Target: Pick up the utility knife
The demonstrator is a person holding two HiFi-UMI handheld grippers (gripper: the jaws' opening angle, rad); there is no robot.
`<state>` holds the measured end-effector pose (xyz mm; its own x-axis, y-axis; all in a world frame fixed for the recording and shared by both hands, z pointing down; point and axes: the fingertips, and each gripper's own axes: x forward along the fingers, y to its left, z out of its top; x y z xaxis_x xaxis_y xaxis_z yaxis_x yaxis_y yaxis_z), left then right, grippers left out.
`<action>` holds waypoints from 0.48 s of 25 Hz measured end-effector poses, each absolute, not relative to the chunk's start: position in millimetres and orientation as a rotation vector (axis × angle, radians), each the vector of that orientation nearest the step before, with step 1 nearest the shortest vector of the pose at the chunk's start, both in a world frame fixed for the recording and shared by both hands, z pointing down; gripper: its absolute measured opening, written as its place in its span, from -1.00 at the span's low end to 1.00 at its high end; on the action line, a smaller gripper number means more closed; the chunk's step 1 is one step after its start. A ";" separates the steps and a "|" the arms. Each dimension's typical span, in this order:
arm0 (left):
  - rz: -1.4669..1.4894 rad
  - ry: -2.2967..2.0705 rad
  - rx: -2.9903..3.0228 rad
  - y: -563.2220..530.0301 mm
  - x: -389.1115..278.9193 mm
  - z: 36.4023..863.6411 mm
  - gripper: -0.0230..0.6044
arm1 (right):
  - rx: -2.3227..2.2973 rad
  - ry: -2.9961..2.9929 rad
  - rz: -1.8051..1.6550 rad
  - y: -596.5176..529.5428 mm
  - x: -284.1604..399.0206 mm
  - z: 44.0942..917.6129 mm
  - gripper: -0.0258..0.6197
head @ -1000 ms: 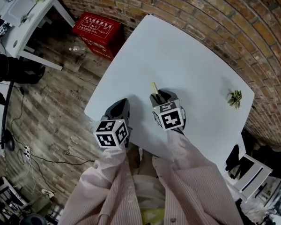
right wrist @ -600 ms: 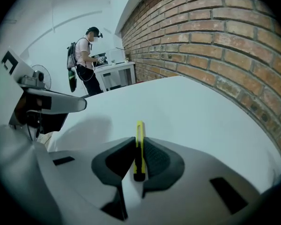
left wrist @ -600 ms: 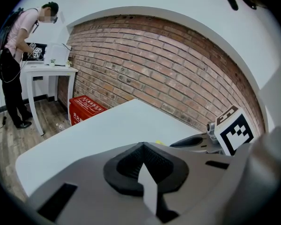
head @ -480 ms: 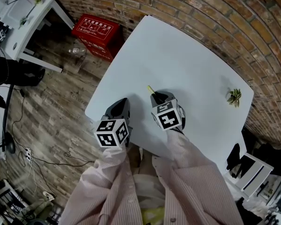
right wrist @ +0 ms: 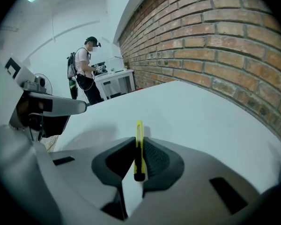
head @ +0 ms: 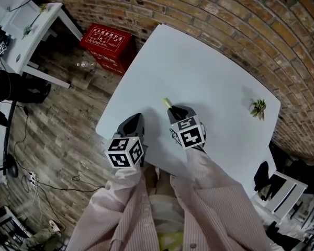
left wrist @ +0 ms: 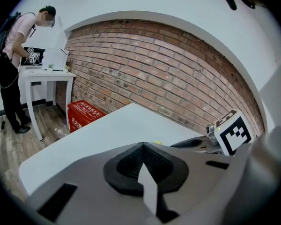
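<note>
A slim yellow utility knife [right wrist: 138,131] stands on edge between the black pads of my right gripper [right wrist: 139,146], which is shut on it over the white table [head: 199,61]. In the head view only the knife's yellow tip [head: 167,103] pokes out ahead of the right gripper [head: 176,110]. My left gripper [head: 135,121] hovers at the table's near left edge, about a hand's width to the left, shut with nothing in it. In the left gripper view its pads [left wrist: 143,146] meet at the tip, and the right gripper's marker cube [left wrist: 232,132] shows at the right.
A small green sprig [head: 258,107] lies near the table's far right corner. A brick wall [head: 240,14] runs behind the table. On the wooden floor to the left stand a red box [head: 107,38] and a white desk [head: 29,22], where a person [left wrist: 16,55] stands.
The knife's yellow tip has swung slightly to the left in front of the right gripper. Both grippers have kept their places.
</note>
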<state>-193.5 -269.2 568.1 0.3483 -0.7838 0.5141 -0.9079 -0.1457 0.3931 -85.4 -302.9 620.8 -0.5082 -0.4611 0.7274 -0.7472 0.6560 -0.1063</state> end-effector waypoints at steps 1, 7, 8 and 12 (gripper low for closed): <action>0.241 -1.472 1.974 -269.5 -192.6 565.3 -0.96 | 0.944 -2.202 0.542 -303.4 -84.5 617.4 -0.76; 0.214 -1.476 2.034 -270.0 -191.6 548.6 -0.96 | 1.020 -2.289 0.560 -305.1 -80.1 593.9 -0.76; 0.207 -1.480 2.046 -270.7 -191.5 544.8 -0.96 | 1.034 -2.307 0.561 -305.7 -79.0 589.8 -0.76; 0.185 -1.488 2.105 -273.3 -190.4 528.0 -0.95 | 1.087 -2.368 0.563 -306.1 -75.6 573.7 -0.76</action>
<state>-190.4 -273.3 528.0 0.3779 -0.8290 0.4124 -0.9046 -0.2357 0.3551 -75.6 -306.1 573.7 -0.5748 -0.5872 0.5700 -0.7809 0.6019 -0.1674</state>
